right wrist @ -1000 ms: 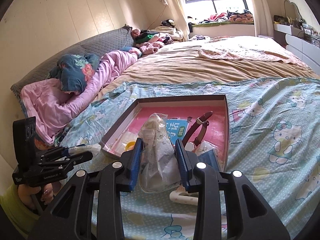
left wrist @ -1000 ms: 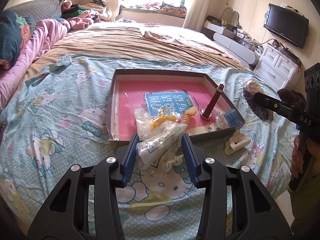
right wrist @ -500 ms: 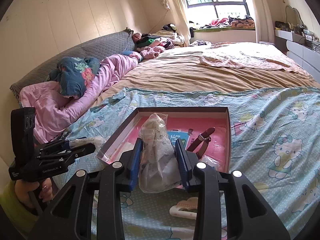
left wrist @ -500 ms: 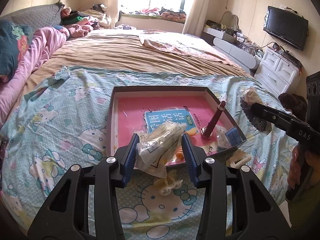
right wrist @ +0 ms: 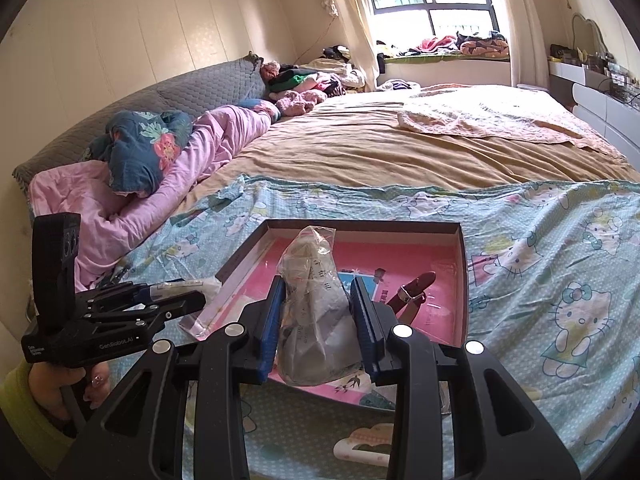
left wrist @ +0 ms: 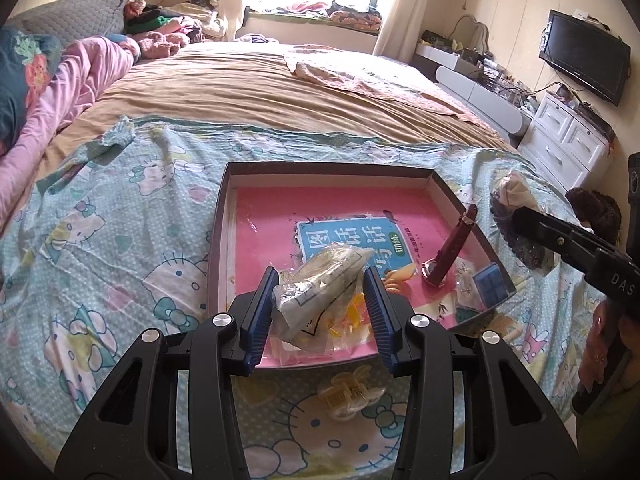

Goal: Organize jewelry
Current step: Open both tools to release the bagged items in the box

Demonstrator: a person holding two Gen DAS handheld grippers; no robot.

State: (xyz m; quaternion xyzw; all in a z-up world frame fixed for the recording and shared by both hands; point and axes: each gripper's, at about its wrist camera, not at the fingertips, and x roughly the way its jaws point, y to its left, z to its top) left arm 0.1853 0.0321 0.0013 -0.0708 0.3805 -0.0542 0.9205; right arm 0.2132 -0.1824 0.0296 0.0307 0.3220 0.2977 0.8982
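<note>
Left wrist view: I have the left gripper [left wrist: 320,312] pinching a crinkled plastic pouch [left wrist: 320,280] above the pink-lined tray [left wrist: 320,168]. My right gripper [right wrist: 318,328] clamps a second pouch [right wrist: 312,320]. Both look light, soft and slippery; grip mid-body.

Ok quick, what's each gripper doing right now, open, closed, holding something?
Left gripper: closed on a clear plastic bag, above the box.
Right gripper: closed on another plastic bag.

Wall-mounted TV [left wrist: 584,60], white dresser [left wrist: 568,140]
</note>
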